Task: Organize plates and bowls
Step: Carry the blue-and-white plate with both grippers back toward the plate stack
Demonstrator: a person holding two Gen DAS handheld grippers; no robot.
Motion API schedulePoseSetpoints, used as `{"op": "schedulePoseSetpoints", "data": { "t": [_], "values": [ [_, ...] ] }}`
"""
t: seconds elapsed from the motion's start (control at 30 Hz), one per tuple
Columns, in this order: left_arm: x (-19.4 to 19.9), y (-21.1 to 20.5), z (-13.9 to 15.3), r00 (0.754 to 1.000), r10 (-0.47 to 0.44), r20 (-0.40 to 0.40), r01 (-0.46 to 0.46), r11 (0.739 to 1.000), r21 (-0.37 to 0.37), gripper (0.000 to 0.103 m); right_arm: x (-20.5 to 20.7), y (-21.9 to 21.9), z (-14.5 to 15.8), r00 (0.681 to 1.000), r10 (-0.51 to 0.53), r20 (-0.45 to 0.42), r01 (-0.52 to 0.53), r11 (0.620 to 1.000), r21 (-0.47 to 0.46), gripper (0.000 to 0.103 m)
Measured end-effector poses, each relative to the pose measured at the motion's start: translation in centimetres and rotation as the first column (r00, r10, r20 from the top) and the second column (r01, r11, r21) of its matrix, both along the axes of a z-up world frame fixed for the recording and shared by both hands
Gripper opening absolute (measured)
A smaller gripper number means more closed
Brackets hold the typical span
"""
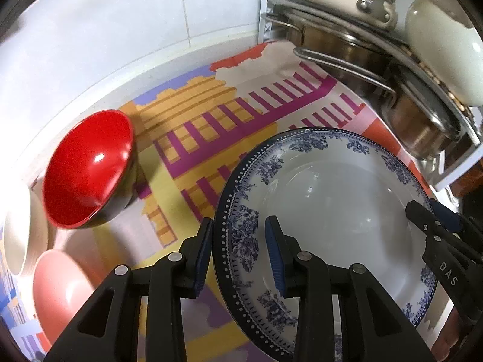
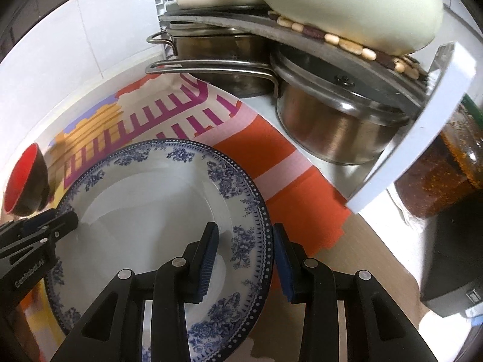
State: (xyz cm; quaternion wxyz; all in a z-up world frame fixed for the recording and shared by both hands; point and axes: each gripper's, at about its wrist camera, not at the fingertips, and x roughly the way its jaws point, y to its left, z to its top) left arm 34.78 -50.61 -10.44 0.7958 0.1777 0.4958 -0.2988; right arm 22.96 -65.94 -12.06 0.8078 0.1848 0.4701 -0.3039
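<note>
- The blue-patterned plate (image 1: pixel 329 199), lower right of the left view, is clamped at opposite rims by the left claw (image 1: pixel 241 256) and right claw (image 2: pixel 244 259), apparently mid-carry.
- The red bowl (image 1: pixel 90 169) (left side), pink bowl (image 1: pixel 60 289) and cream bowl (image 1: pixel 18 235) sit unstacked on the table (image 1: pixel 99 69); most sorting seems left.

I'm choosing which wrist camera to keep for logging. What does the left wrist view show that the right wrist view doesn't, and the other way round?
Only the left wrist view shows the pink bowl and a cream bowl. Only the right shows the jar and a dark box. Both show the blue-patterned plate gripped at opposite rims by the left gripper and right gripper, plus the red bowl and steel pots.
</note>
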Motion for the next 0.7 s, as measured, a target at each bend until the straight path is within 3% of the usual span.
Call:
{"op": "schedulePoseSetpoints", "data": {
  "t": [0.7],
  "values": [
    [-3.9, 11.6, 6.4, 0.991, 0.109, 0.077, -0.103, 0.992, -0.071, 0.035, -2.5, 9.1, 6.7, 0.99, 0.115, 0.077, -0.107, 0.989, -0.107, 0.037]
  ]
}}
